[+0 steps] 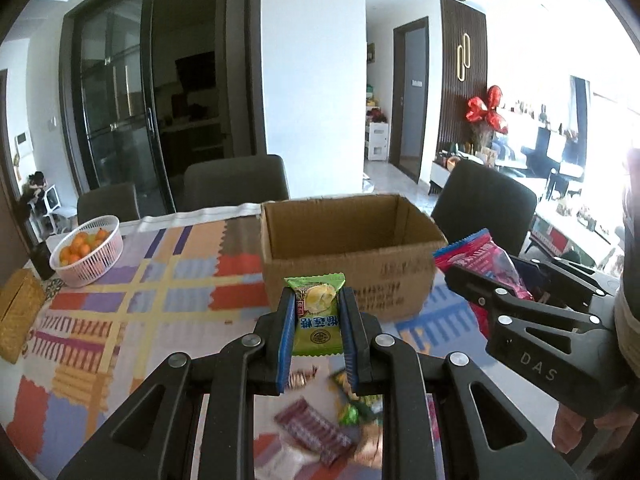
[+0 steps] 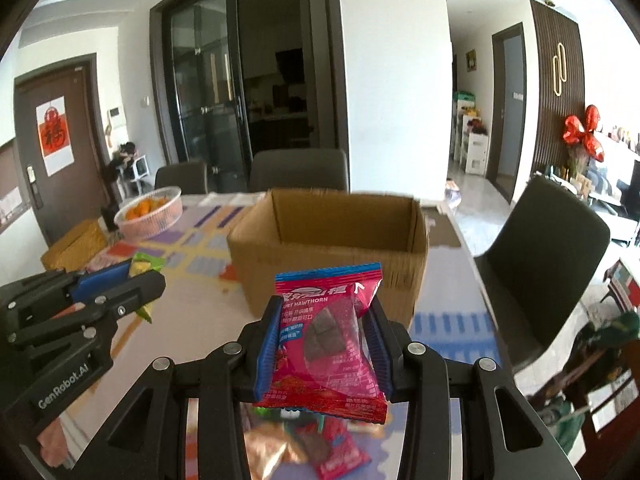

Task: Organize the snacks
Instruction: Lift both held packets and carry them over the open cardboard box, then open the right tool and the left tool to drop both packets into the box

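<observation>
Far off to the left of the left tool (image 1: 316, 320), a white basket (image 1: 90, 254) of oranges (image 1: 82, 246) stands on the tabletop (image 1: 168, 280), which is covered with a patterned cloth, and a woven yellow box (image 1: 18, 316) lies at the left edge. The left tool is held above the tabletop and pinches a green packet (image 1: 318, 316) upright between its blue pads (image 1: 286, 332), the packet's top sticking out past the fingertips. Straight ahead of that tool, just beyond the packet, stands an open cardboard box (image 1: 348, 256); no snack can be seen inside it from either view. Below and behind the fingertips, a blurred heap of loose snacks (image 1: 320, 428) lies on the tabletop. To the right of the left tool, the right tool (image 2: 324, 340) is raised at about the same height and clamps a pink hawthorn packet (image 2: 328, 336) between its own blue pads (image 2: 268, 344), the packet standing upright and wider than the grip. The box sits ahead of this tool too, a little to its left. More snacks (image 2: 316, 444) lie under it. Dark chairs (image 2: 544, 264) stand around the tabletop, one to the right of the right tool.
</observation>
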